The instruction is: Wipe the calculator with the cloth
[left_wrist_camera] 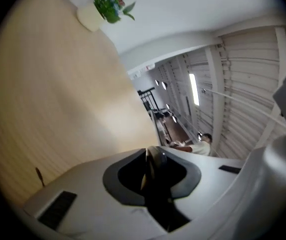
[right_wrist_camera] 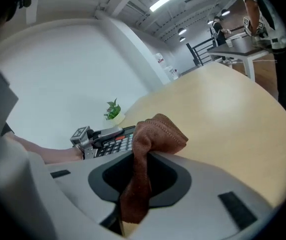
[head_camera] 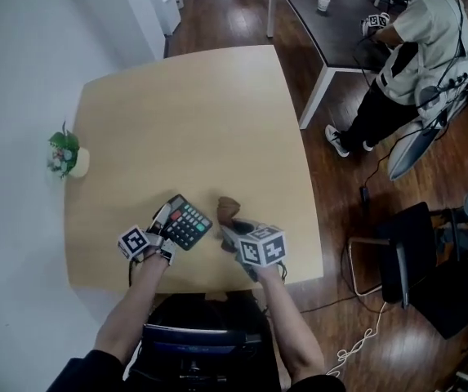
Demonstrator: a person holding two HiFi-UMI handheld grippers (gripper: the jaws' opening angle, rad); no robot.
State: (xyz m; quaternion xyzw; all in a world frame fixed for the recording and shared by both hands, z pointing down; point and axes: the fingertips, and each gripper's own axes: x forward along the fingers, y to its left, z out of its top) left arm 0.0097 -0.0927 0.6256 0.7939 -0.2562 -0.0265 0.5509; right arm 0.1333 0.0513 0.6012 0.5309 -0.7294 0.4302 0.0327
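both forearms low over table (head_camera: pixel 193 113); left gripper (head_camera: pixel 162 221) pinches calculator (head_camera: pixel 189 224) edge, right gripper (head_camera: pixel 230 232) clamps brown cloth (head_camera: pixel 229 208) just beside it.

Dark rectangular calculator (head_camera: pixel 186 223) with pale keys, tilted, clamped by its edge in left gripper (head_camera: pixel 164 220). Bunched brown towelling cloth (head_camera: pixel 229 209) pinched in right gripper (head_camera: pixel 229 229), just beside.

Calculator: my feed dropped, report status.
Left gripper shut on calculator. Right gripper shut on cloth. Cloth beside calculator, not yet touching. Nothing between them.
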